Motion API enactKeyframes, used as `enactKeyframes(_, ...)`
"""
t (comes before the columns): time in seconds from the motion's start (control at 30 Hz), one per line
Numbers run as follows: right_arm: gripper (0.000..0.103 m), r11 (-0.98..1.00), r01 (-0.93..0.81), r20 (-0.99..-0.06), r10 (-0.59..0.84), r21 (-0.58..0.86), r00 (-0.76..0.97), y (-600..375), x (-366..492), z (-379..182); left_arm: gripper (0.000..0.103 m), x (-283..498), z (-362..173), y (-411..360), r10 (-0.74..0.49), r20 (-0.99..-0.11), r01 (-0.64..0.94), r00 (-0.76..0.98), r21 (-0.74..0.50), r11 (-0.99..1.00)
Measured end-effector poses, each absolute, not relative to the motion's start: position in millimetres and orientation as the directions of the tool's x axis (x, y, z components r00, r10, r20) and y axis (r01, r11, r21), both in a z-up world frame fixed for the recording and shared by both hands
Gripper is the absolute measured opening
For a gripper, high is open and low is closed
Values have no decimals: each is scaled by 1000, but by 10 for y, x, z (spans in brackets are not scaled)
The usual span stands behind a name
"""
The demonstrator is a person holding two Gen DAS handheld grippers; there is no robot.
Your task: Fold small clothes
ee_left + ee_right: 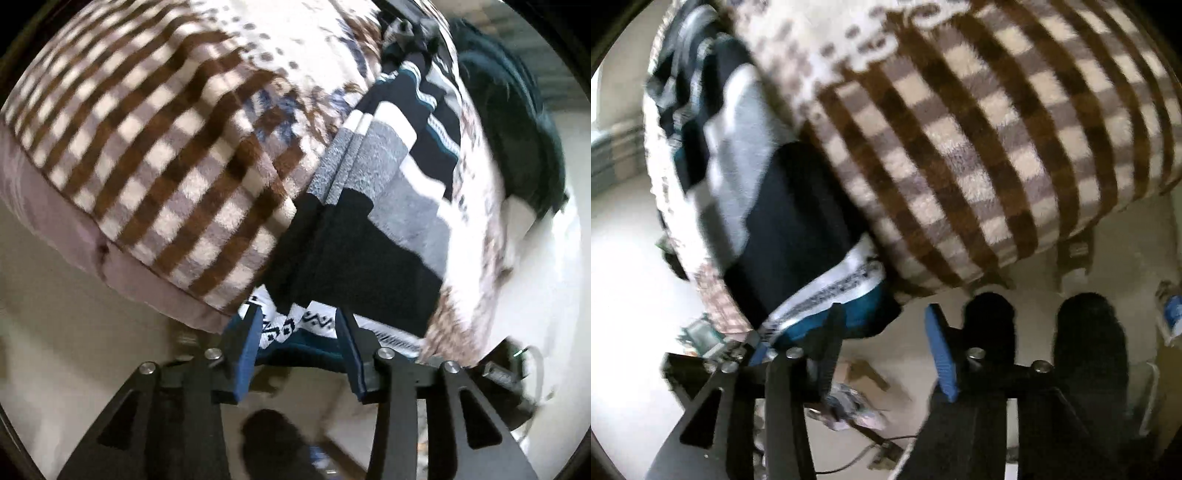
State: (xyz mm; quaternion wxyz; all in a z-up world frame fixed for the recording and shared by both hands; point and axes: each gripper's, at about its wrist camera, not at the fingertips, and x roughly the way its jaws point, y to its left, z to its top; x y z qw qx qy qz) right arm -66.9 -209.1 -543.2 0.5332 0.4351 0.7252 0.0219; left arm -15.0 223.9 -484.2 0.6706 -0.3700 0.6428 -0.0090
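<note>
Both pairs of jaws stand apart, neither pressing anything: the left gripper (299,332) brackets the white patterned hem of the striped navy, grey and white knitted garment (373,206) without pinching it, and the right gripper (882,332) hangs beside that hem with bare floor between its pads. That garment lies along the near edge of the brown-and-cream checked fleece blanket (155,147). Soft, light and limp, it would probably sag wherever unsupported; the hem corners look the best hold. No readable writing shows.
</note>
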Motion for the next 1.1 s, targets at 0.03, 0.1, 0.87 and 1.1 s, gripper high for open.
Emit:
enactKeyframes(0.03,49,594,628,-740,672,503,-42,-2095,-680,-5449,38,-164,-4882,2268,-503,-846,-490,175,-518,701)
enactKeyframes(0.1,49,511,679,-691,723,527,-7,-2095,-726,-5541,38,-188,-4975,2295,-533,-827,-542,178,-534,648)
enactKeyframes(0.87,60,769,485,-861,504,418,-58,-1765,59,-4537,60,1027,-3958,2291,-362,-878,-320,312,-456,831)
enactKeyframes(1.1,60,799,424,-898,431,426,90,-1764,1252,-4278,60,2631,-3814,2290,-361,-847,-209,391,-464,861)
